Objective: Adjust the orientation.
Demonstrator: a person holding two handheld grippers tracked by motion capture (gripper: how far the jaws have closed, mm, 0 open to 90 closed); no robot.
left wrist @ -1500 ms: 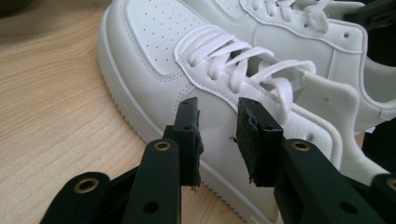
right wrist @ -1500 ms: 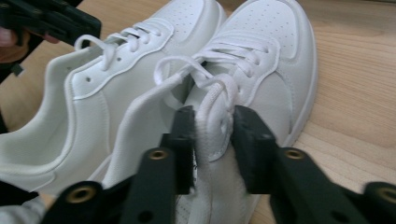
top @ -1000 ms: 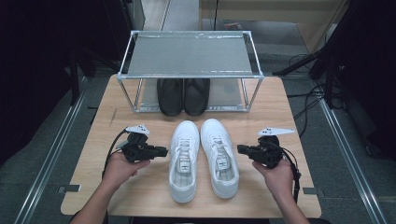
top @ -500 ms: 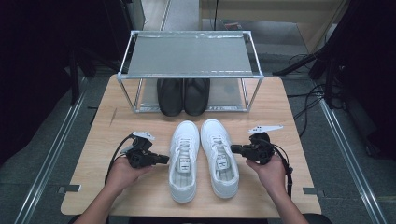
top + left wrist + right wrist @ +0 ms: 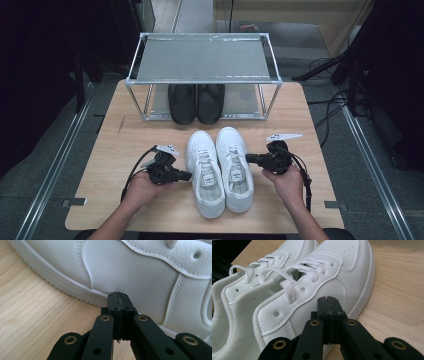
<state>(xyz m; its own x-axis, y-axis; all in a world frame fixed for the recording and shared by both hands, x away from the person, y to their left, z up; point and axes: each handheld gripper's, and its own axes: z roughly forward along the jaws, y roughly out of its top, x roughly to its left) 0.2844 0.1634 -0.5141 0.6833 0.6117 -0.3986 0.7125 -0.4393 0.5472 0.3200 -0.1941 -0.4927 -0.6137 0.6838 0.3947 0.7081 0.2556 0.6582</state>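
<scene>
**Closed jaws flank white sneakers**

On the near half of the wooden table (image 5: pixel 115 150), a pair of white sneakers (image 5: pixel 220 167) sits side by side; left gripper (image 5: pixel 186 175) and right gripper (image 5: pixel 248 158) meet its outer sides, jaws pressed together, pinching nothing; black shoes (image 5: pixel 196 102) rest under the far metal rack (image 5: pixel 202 60).

Wooden table (image 5: pixel 125 135), white sneakers (image 5: pixel 220 170), metal rack (image 5: pixel 202 80)

A: so what else is on that wooden table (image 5: pixel 125 145)?

B: there's a metal shoe rack (image 5: pixel 205 57) at the far end, with a grey mesh top shelf. A pair of black shoes (image 5: pixel 196 102) sits side by side on its lower level, touching each other.

A: and around the table?

B: grey floor, metal rails (image 5: pixel 52 165) along both sides, some cables (image 5: pixel 330 107) off to the right.
</scene>
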